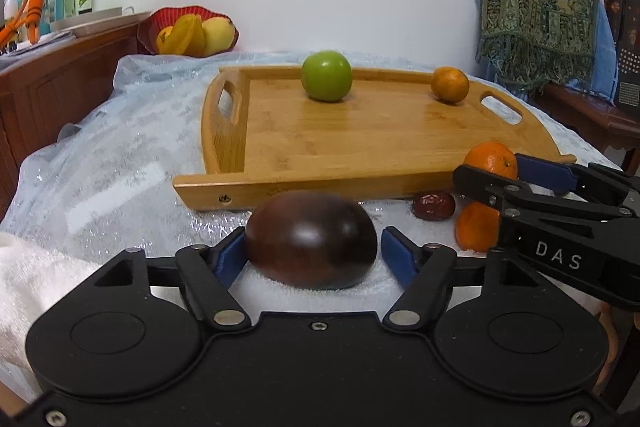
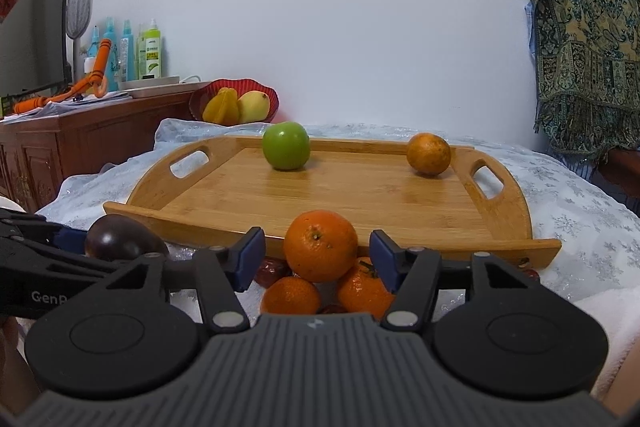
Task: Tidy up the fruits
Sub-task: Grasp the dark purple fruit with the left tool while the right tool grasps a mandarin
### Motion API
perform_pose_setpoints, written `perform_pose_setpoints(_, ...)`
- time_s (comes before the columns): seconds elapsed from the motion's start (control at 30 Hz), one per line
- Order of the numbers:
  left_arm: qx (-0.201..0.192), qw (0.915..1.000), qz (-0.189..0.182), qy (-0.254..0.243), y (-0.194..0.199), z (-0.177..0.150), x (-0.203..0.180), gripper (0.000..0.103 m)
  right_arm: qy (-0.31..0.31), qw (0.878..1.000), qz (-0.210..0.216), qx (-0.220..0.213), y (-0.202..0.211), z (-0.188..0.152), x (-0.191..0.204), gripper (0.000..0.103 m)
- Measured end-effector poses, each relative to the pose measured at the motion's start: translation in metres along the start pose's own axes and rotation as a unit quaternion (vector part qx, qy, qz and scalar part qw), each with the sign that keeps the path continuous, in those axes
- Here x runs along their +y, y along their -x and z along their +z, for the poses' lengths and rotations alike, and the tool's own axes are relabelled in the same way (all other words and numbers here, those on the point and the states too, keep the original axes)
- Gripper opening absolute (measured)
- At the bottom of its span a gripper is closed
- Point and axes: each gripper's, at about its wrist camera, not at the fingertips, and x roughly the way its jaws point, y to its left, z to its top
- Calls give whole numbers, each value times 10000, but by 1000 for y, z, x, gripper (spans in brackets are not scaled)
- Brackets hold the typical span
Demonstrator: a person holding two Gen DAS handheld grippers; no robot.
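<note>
Just short of the wooden tray's (image 1: 360, 131) near rim, my left gripper (image 1: 312, 247) brackets the dark fruit (image 1: 311, 239) crosswise, right gripper (image 2: 316, 255) brackets the top orange (image 2: 320, 245), neither pinching yet.

White wall (image 2: 320, 7), wooden cabinet (image 2: 80, 139), hanging shawl (image 2: 588, 47)

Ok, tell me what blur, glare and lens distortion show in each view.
Left wrist view: the dark brown fruit between the pads looks soft and blurred, with bright glare spots; the wooden tray bows from the fisheye. Right wrist view: the orange is sharp, the tray floor shines, and dark vignette fills the corners.
</note>
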Motion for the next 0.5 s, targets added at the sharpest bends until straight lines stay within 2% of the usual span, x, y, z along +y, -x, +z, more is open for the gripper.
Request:
perform_pose_setpoints(0.13,19,10000,6,59,-2,0,2,63,-29,10000,-14,8,-1,0,-1,61)
perform_pose_setpoints(0.3,45,10000,23,18,-2,0,1,62,-58,10000,-50,17,-2,0,-1,56)
perform_pose_setpoints(0.5,46,10000,46,-20,-1,1,-1,61,-11,10000,-91,27,-3,0,0,45)
